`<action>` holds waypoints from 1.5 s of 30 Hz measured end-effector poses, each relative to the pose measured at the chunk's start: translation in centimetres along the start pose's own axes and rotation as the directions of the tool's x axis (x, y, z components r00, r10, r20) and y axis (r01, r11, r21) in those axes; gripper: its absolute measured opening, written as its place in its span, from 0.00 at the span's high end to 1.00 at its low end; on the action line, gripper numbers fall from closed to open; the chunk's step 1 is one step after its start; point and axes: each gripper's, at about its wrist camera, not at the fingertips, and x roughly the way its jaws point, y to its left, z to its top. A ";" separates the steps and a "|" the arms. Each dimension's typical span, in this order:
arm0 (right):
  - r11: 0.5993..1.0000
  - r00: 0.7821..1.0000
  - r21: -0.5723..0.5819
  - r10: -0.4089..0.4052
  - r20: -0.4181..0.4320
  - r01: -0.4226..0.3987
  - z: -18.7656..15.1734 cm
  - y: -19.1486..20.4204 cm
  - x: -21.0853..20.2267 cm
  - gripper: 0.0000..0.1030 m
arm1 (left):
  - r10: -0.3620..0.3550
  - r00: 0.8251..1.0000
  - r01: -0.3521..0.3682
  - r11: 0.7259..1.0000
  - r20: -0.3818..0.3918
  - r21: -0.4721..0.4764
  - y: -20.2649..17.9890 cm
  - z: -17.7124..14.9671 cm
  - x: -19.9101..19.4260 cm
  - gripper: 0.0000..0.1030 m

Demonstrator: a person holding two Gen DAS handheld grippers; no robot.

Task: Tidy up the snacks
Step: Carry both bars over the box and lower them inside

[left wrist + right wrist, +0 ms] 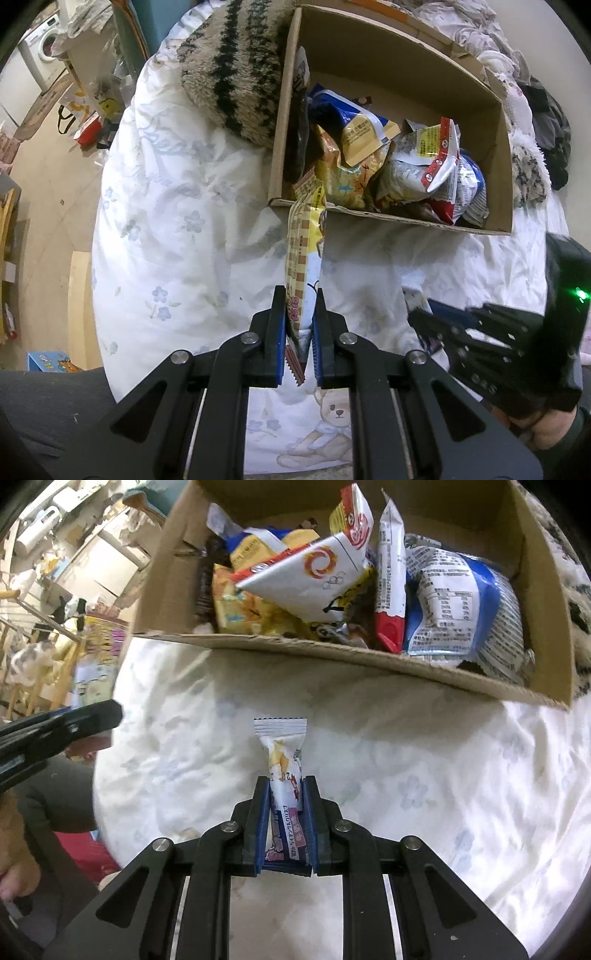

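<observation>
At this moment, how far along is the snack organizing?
Mostly done, it seems: the box on the bed already holds a pile of packets. In hand: the left gripper is shut on a long yellow packet near the box's corner, and the right gripper is shut on a small white packet. Left: dropping both into the box. No other loose snacks are visible.

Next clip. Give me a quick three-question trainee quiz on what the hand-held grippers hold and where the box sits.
1. True or false: the left hand-held gripper is shut on a long snack pack.
2. What does the right hand-held gripper hold: A) a small white packet, B) a can, C) nothing?
3. Fill in: the cardboard box of snacks sits on a floral ____.

Key: 1 true; 2 A; 3 quilt.
</observation>
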 end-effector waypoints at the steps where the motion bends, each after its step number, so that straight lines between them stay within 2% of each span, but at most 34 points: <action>1: 1.000 1.000 0.005 0.006 0.003 -0.006 -0.6 -0.1 -0.5 0.82 | 0.003 1.000 -0.003 1.000 0.004 -0.002 0.1 0.0 -0.1 0.91; 8: 0.999 0.998 0.003 0.042 0.054 -0.042 -2.1 0.6 -4.0 0.82 | 0.022 0.999 -0.022 1.000 0.028 -0.022 0.8 -0.3 -0.6 0.91; 12: 0.998 0.991 0.000 0.070 0.117 -0.071 -2.8 1.9 -5.6 0.82 | 0.027 0.998 -0.025 0.999 0.059 -0.029 0.9 -0.5 -1.2 0.91; 14: 0.995 0.980 0.004 0.095 0.174 -0.097 -2.9 1.9 -7.0 0.82 | 0.024 0.996 -0.022 0.999 0.086 -0.030 0.9 -0.5 -1.6 0.91; 18: 0.988 0.945 0.023 0.139 0.297 -0.153 -2.7 1.6 -9.2 0.82 | 0.025 0.989 -0.022 0.999 0.144 -0.026 0.6 -0.6 -2.7 0.91; 22: 0.978 0.892 0.047 0.164 0.421 -0.202 -2.3 0.6 -11.9 0.82 | 0.029 0.980 -0.025 0.999 0.199 -0.021 0.4 -0.3 -3.8 0.91; 24: 0.976 0.873 0.057 0.163 0.461 -0.212 -2.1 0.0 -13.1 0.82 | 0.019 0.977 -0.014 1.000 0.213 -0.024 0.4 0.2 -4.4 0.91; 29: 0.969 0.841 0.090 0.152 0.520 -0.231 -0.5 -1.7 -15.0 0.82 | 0.005 0.970 -0.002 1.000 0.243 -0.015 -0.2 2.2 -5.9 0.91; 37: 0.969 0.843 0.135 0.106 0.527 -0.206 1.4 -4.8 -16.5 0.82 | -0.022 0.964 0.018 1.000 0.265 0.019 -1.8 6.2 -6.8 0.91; 45: 0.961 0.875 0.210 0.058 0.480 -0.179 4.2 -7.3 -14.8 0.82 | -0.072 0.963 0.050 0.995 0.261 0.087 -4.3 9.7 -5.9 0.91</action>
